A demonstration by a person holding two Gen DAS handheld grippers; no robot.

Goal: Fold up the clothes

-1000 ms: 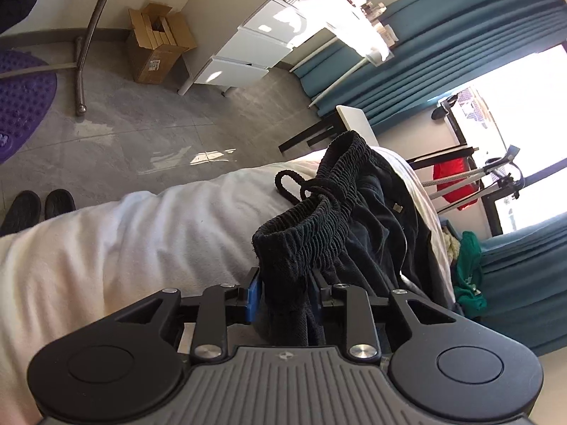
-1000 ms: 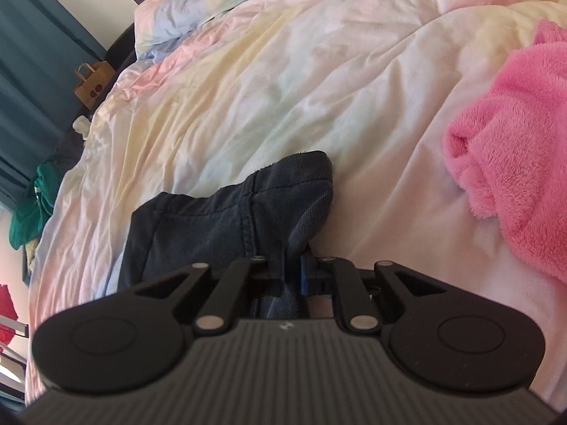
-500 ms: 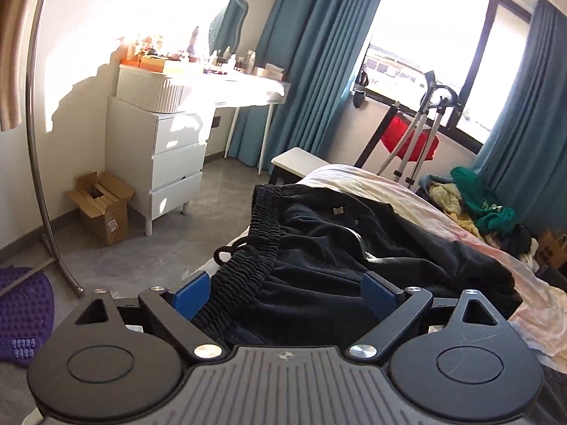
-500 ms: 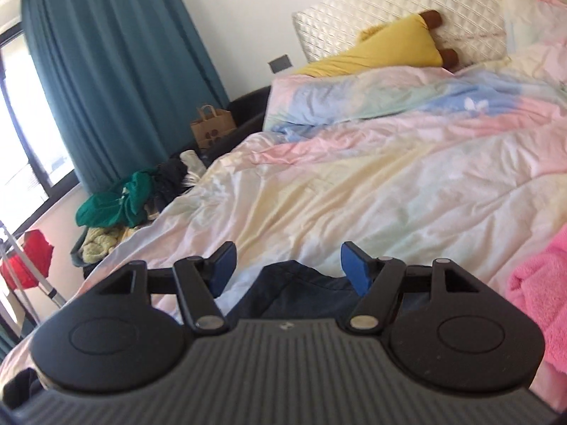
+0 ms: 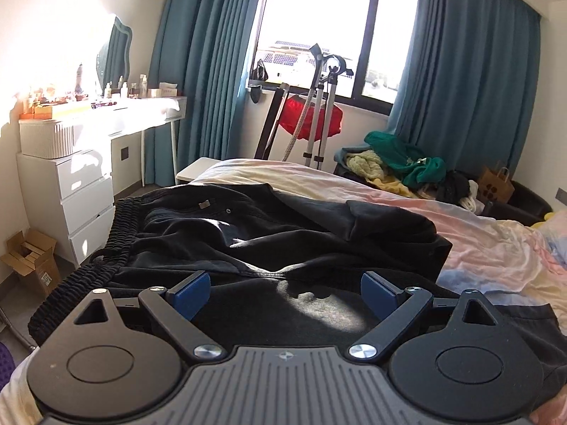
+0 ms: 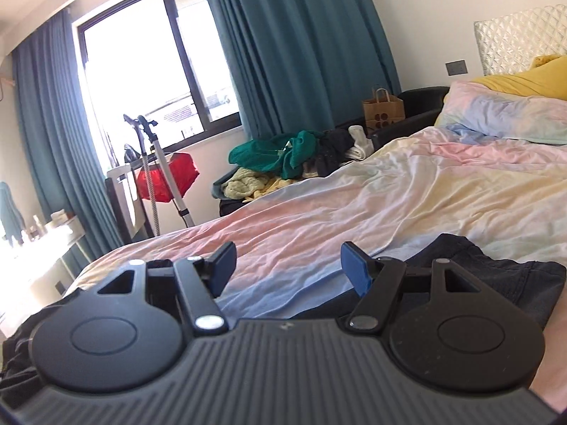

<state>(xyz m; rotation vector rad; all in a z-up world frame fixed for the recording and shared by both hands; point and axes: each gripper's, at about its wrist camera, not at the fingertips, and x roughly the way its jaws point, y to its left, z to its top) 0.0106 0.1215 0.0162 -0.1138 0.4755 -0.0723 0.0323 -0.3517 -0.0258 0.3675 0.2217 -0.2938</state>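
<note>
The black shorts (image 5: 269, 233) lie doubled over at the near edge of the bed (image 5: 478, 244), waistband at 9 o'clock, so one fold looks done, with tidying or a further fold probably left. The left gripper (image 5: 285, 292) hangs above them with jaws spread wide and empty; the right gripper (image 6: 287, 265) is parted about halfway, gripping nothing, a dark hem (image 6: 496, 269) at its 3 o'clock. A clothes heap (image 6: 283, 156) sits at 12 o'clock beyond the bed, well apart; nothing blocks the way.
</note>
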